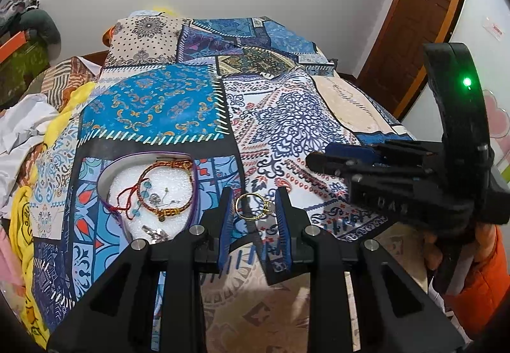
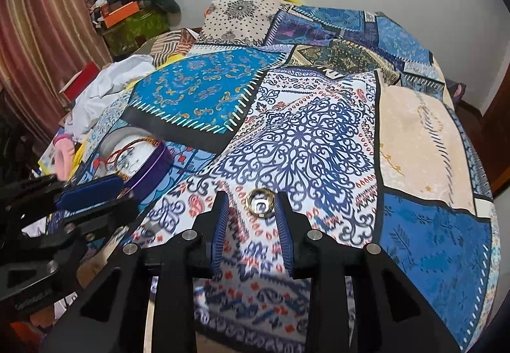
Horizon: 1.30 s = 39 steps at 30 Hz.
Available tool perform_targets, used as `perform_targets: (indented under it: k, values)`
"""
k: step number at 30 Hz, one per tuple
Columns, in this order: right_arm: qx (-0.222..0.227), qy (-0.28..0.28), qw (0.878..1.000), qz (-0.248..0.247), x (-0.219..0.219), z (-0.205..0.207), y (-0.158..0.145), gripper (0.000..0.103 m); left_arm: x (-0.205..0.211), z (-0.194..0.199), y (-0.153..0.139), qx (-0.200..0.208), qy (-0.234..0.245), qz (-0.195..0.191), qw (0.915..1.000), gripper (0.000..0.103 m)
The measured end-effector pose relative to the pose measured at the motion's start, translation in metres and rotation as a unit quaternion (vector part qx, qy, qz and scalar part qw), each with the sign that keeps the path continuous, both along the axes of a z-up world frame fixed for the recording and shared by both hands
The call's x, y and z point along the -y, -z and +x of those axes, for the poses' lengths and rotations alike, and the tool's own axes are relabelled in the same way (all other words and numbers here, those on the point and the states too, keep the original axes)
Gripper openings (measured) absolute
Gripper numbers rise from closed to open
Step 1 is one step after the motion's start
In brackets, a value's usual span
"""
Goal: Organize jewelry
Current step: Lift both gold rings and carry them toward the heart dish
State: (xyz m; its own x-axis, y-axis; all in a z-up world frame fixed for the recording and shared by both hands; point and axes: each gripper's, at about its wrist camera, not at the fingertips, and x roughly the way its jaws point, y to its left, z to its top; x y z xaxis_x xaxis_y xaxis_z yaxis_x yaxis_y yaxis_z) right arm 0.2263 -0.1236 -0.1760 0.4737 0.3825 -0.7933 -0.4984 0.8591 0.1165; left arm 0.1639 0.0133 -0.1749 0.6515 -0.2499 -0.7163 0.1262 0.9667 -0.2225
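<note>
A: Patchwork quilt in blue, white and cream prints is the biggest thing ahead of both sets of jaws, spread over the bed. What sits on it?

B: Off to the left of the left gripper, just beside its left finger, a round purple-walled tin with white foam lining. Braided red and gold cord bracelets and some small silver pieces already lie inside, so I judge part of the sorting done.

A: And what is left?

B: At least two pieces. A thin gold bangle with a small charm lies flat on the quilt between the left gripper's fingers, whose jaws stand apart and touch nothing. The right gripper likewise has its jaws apart, with a small gold ring holding a pale stone on the quilt between its fingertips.

A: How do they lie?

B: The bangle's hoop faces up, its charm toward the right finger; as an oval it seems to run across the gap, finger to finger. The ring looks tipped so its opening faces the camera, stone low in front, though blur makes that uncertain. Neither is gripped yet, and both still belong in the tin, I'd say
</note>
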Motion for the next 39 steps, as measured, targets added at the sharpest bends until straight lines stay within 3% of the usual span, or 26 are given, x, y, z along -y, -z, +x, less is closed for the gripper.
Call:
perform_targets:
  k: [3, 14, 16, 18, 22, 23, 24, 27, 39]
  values:
    - [0.006, 0.001, 1.000, 0.007, 0.004, -0.001, -0.003, 0.009, -0.004, 0.001, 0.002, -0.003, -0.004, -0.003, 1.0000, 0.025]
    - [0.029, -0.005, 1.000, 0.007, 0.014, -0.015, -0.014, 0.007, 0.003, 0.002, 0.001, -0.001, 0.005, -0.002, 1.0000, 0.025]
    - [0.023, -0.014, 1.000, 0.003, 0.010, -0.015, -0.015, 0.010, 0.004, 0.001, 0.001, -0.002, 0.005, -0.002, 1.0000, 0.025]
    - [0.012, -0.021, 1.000, -0.012, 0.004, -0.013, -0.011, 0.035, 0.004, 0.002, 0.001, -0.003, 0.004, -0.003, 1.0000, 0.025]
    - [0.015, -0.023, 0.999, -0.037, -0.006, -0.008, 0.001, 0.038, 0.003, -0.001, 0.000, -0.002, 0.003, -0.002, 1.0000, 0.025]
    - [0.000, -0.023, 0.999, -0.039, -0.007, -0.004, 0.007, 0.037, 0.002, -0.001, 0.000, -0.002, 0.003, -0.001, 1.0000, 0.025]
    - [-0.001, -0.021, 0.999, -0.038, -0.006, -0.003, 0.008, 0.028, 0.001, -0.002, 0.000, -0.001, 0.002, 0.000, 1.0000, 0.025]
    - [-0.001, -0.020, 0.999, -0.031, -0.002, -0.002, 0.006, 0.016, -0.002, -0.003, -0.001, -0.002, -0.002, -0.001, 1.0000, 0.025]
    - [0.026, -0.007, 1.000, 0.009, 0.021, -0.023, -0.019, 0.016, 0.003, -0.006, -0.005, 0.002, 0.002, 0.000, 1.0000, 0.025]
